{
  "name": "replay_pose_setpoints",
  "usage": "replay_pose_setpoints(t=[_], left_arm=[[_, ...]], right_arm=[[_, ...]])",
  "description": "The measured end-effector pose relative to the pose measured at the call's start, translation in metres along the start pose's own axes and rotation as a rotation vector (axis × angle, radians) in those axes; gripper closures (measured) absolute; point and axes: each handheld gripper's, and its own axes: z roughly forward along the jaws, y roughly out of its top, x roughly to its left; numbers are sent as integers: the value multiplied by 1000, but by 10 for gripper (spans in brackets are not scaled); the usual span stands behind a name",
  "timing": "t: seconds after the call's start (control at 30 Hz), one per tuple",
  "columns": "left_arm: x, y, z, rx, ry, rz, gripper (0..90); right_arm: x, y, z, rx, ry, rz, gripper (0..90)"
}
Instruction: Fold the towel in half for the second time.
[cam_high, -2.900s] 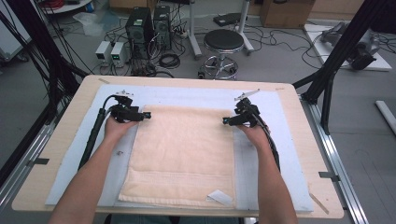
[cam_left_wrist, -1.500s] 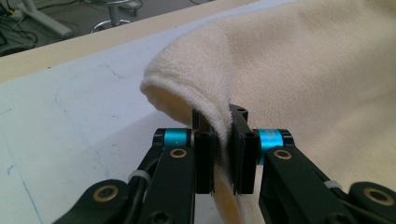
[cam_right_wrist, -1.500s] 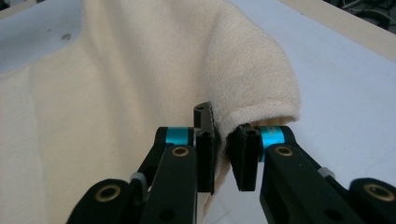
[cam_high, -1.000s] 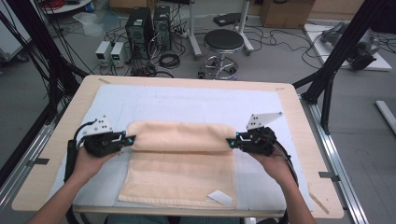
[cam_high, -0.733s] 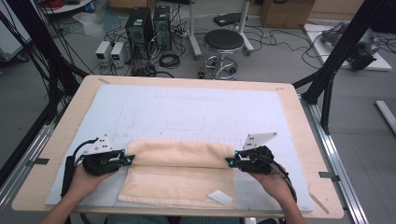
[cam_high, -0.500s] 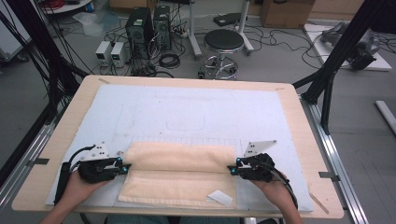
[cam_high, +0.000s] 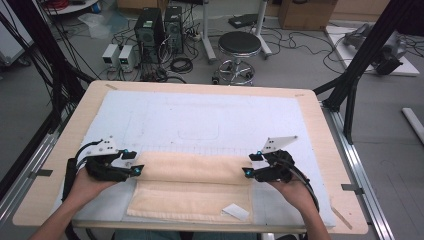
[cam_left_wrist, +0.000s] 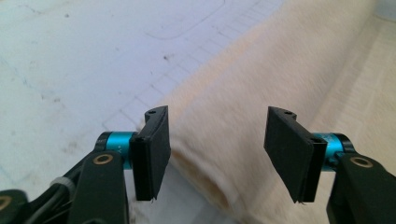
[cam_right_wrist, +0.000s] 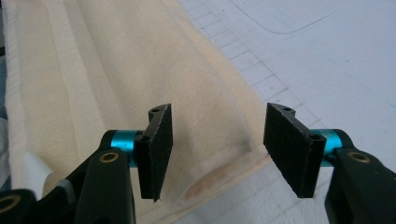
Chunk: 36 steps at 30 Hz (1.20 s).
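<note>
Two grippers stand at the two ends of a cream towel (cam_high: 192, 187) that lies on the white mat (cam_high: 210, 120) near the person's edge of the table (cam_high: 320, 125). The far part of the towel is folded over toward the person, so a thick doubled band runs from left to right, and a single layer with a small white label (cam_high: 235, 212) shows below it. The left gripper (cam_high: 134, 163) is at the left end of the fold, and its jaws have just been opening; in the left gripper view the left gripper (cam_left_wrist: 215, 140) has its jaws well apart, with the fold's end lying under the gap, and the pads do not press on the cloth. The right gripper (cam_high: 248, 165) is at the right end of the fold, and its jaws have also just been opening; in the right gripper view the right gripper (cam_right_wrist: 215, 137) stands wide over the towel's corner and holds nothing. Both hands rest low on the mat, just beside the towel. Behind the table a round stool (cam_high: 239, 45) stands on the floor
</note>
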Motion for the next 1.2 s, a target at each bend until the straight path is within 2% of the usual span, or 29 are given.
replay_pose_setpoints(t=[0.1, 0.2, 0.23, 0.27, 0.3, 0.37, 0.4, 0.5, 0.8, 0.97, 1.03, 1.1, 1.13, 1.2], left_arm=[[6, 2, 13, 25, -5, 2, 370], [13, -1, 24, 73, -34, -30, 378], [15, -2, 26, 91, -61, -40, 426], [15, -3, 27, 97, -80, -37, 536], [13, -3, 27, 95, -81, -18, 633], [8, -2, 23, 81, -78, 16, 744], [6, -2, 19, 71, -75, 28, 791], [-3, -1, 6, 37, -69, 54, 817], [-40, -15, -35, -46, -68, 120, 821], [-61, -31, -48, -32, -99, 149, 820], [-66, -37, -51, -17, -130, 146, 807], [-67, -42, -54, -9, -120, 147, 685], [-66, -43, -56, -13, -122, 140, 627], [-63, -42, -58, -18, -123, 129, 585]], right_arm=[[-9, 1, 10, 18, 19, 17, 402], [-16, -1, 18, 40, 53, 40, 425], [-18, -1, 19, 47, 77, 50, 474], [-18, -2, 20, 54, 106, 43, 541], [-18, -2, 21, 60, 118, 33, 614], [-15, -1, 19, 67, 140, 17, 735], [-12, -1, 17, 69, 146, 9, 783], [-3, 1, 9, 43, 131, -33, 817], [35, -2, -24, -22, 113, -112, 823], [54, -14, -32, -8, 139, -129, 824], [62, -20, -35, -11, 157, -141, 813], [68, -25, -35, 3, 185, -141, 684], [69, -27, -36, 5, 196, -127, 662], [69, -30, -39, -16, 203, -129, 647]])
